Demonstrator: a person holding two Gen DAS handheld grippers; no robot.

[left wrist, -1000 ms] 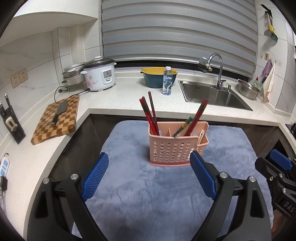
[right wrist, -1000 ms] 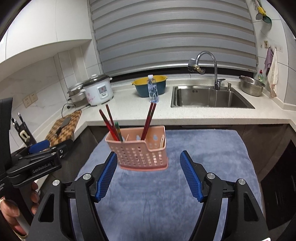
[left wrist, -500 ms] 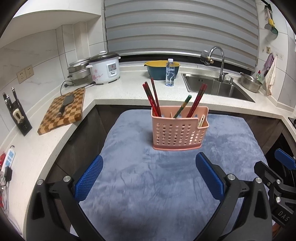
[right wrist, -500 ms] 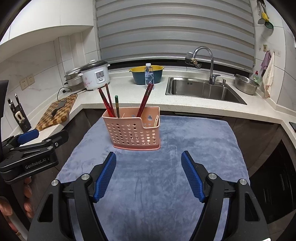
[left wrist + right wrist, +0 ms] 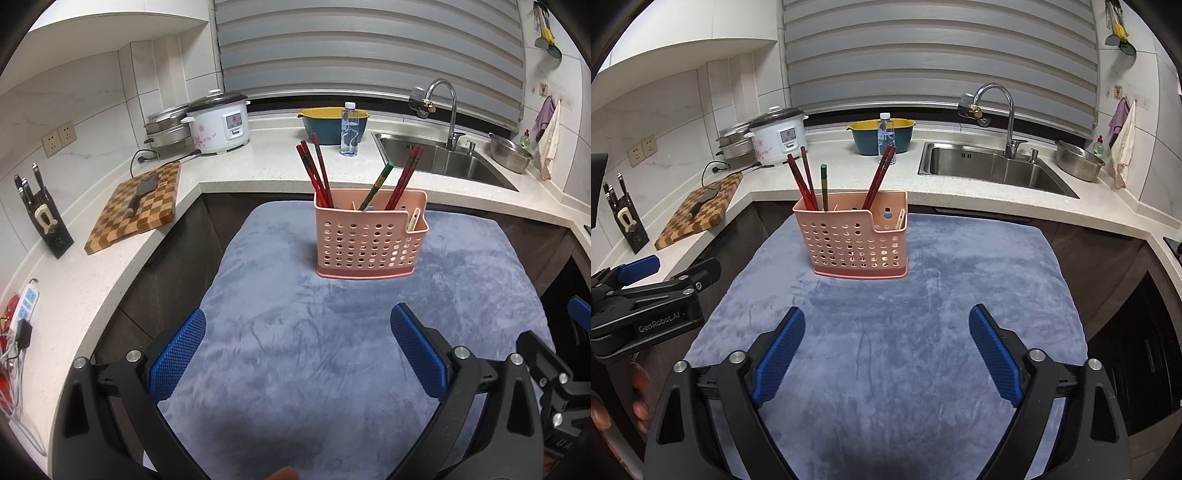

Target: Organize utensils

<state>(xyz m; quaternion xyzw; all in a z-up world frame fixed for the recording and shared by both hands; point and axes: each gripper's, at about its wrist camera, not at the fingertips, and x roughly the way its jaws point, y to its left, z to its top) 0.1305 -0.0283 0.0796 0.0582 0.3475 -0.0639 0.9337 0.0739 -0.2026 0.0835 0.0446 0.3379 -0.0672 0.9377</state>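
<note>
A pink perforated utensil holder [image 5: 369,240] stands upright on a blue-grey cloth [image 5: 332,350]; it also shows in the right wrist view [image 5: 855,242]. Red chopsticks [image 5: 316,170] and a green one [image 5: 376,184] stand in it, and a pale utensil [image 5: 413,221] sits in its small side pocket. My left gripper [image 5: 297,341] is open and empty, well short of the holder. My right gripper [image 5: 886,341] is open and empty, also back from the holder. The left gripper shows at the left of the right wrist view [image 5: 650,291].
A white counter [image 5: 258,158] wraps around the cloth, with a checkered cutting board and cleaver [image 5: 136,206], a knife block [image 5: 44,218], a rice cooker [image 5: 219,123], a bowl [image 5: 332,123], a water bottle [image 5: 349,129] and a sink [image 5: 439,162].
Both grippers have pulled back and risen away from the holder, which now looks smaller and farther off. The holder stands on the cloth. Both grippers stay open.
</note>
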